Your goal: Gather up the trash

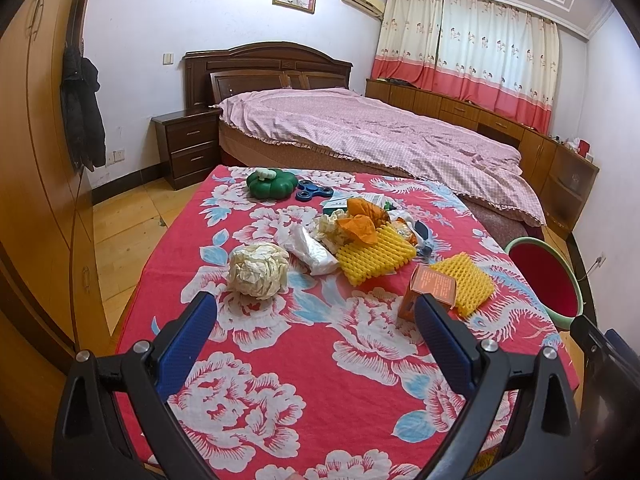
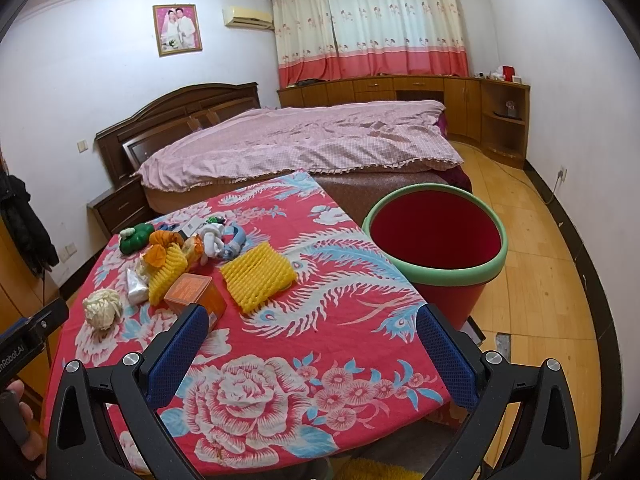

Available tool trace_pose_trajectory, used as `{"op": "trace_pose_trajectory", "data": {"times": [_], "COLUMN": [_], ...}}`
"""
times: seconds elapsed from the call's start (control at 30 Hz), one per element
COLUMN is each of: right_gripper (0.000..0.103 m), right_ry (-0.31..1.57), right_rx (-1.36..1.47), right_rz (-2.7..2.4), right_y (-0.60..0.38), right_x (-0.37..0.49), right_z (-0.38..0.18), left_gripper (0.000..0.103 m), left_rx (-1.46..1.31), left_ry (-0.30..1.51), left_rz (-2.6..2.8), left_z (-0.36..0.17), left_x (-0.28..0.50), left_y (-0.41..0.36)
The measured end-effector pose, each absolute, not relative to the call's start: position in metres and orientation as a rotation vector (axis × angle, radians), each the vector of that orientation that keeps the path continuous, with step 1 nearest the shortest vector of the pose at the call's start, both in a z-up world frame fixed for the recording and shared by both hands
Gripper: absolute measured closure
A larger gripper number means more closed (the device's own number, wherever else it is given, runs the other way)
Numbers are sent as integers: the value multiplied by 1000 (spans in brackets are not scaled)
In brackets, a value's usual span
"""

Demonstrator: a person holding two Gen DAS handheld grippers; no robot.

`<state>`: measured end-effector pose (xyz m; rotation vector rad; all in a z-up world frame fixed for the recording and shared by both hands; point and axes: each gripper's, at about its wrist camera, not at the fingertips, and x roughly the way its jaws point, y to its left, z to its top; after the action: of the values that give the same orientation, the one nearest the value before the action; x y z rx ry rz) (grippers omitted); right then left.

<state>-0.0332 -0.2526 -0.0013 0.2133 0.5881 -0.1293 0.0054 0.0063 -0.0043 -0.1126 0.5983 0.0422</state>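
Observation:
Trash lies on a table with a red floral cloth (image 1: 280,360): a crumpled paper ball (image 1: 258,270) (image 2: 103,307), a white wrapper (image 1: 310,250), two yellow foam nets (image 1: 374,258) (image 1: 466,280) (image 2: 258,276), an orange box (image 1: 430,290) (image 2: 196,294), and orange wrappers (image 1: 360,218). A red bin with a green rim (image 2: 436,248) (image 1: 548,280) stands on the floor right of the table. My left gripper (image 1: 316,320) is open and empty above the near table, short of the paper ball. My right gripper (image 2: 312,334) is open and empty over the table's right front.
A green pumpkin-shaped toy (image 1: 271,185) and a blue fidget spinner (image 1: 314,191) sit at the table's far end. A bed with a pink cover (image 1: 360,132) lies beyond. A wardrobe (image 1: 36,200) is at the left, and wooden floor (image 2: 540,280) at the right.

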Motion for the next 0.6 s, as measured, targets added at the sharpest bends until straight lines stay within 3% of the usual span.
{"op": "trace_pose_trajectory", "data": {"times": [0.6], "right_gripper": [0], "right_ry": [593], "right_rx": [215], "right_rz": [-129], "right_y": [-252], "right_x": [-33], "right_z": [-3], "left_gripper": [5], "left_rx": [-113], "left_ry": [599], "left_rz": [41], "left_z": [-5], "left_x": [6], "left_y": [6]}}
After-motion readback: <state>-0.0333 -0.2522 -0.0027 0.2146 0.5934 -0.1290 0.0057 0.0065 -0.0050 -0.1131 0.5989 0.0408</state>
